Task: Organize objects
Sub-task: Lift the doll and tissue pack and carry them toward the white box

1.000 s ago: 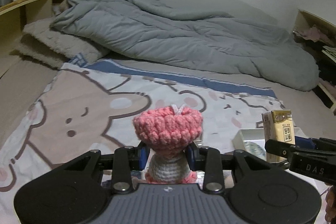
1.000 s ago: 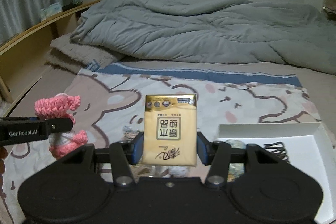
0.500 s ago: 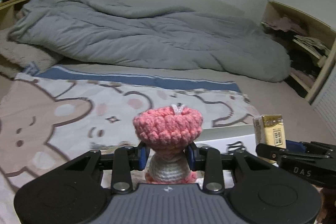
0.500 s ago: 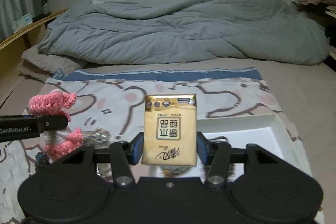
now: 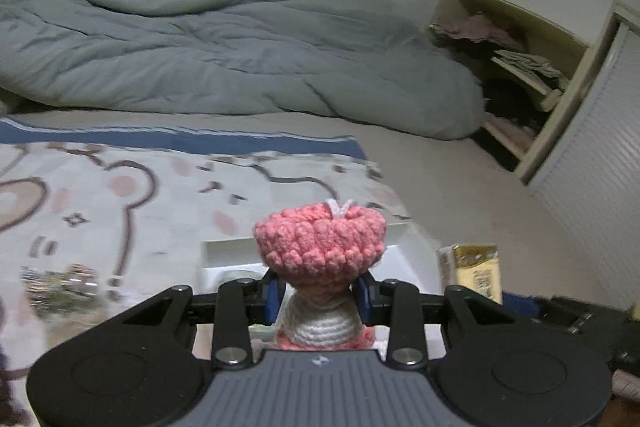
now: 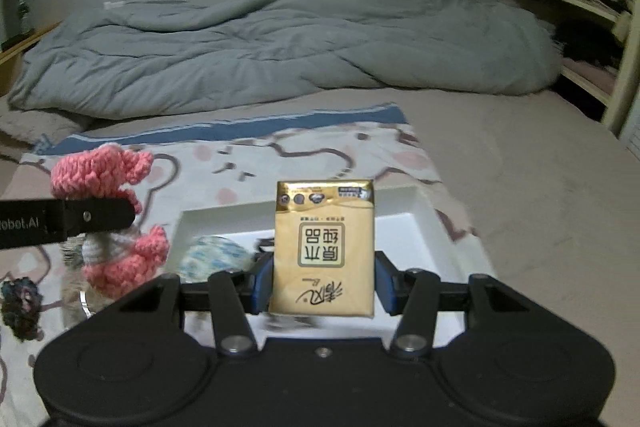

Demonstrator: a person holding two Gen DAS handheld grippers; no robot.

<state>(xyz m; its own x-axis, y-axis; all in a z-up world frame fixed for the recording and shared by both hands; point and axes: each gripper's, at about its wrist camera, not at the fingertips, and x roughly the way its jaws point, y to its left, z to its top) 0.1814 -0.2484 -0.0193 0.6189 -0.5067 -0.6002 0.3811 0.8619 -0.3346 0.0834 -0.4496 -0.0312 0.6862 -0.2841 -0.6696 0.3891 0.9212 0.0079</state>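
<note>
A rumpled grey quilted duvet (image 6: 280, 47) fills the upper half, with open cream wooden shelves (image 5: 520, 75) holding clutter at the upper right.

Dim bedroom: grey duvet (image 6: 280, 55), open shelves (image 5: 516, 67)

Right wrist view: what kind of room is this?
Most likely a bedroom. A rumpled grey duvet lies across a bed, a cartoon-bear blanket is spread in front of it, and an open shelf unit with clothes stands beside the bed.
</note>
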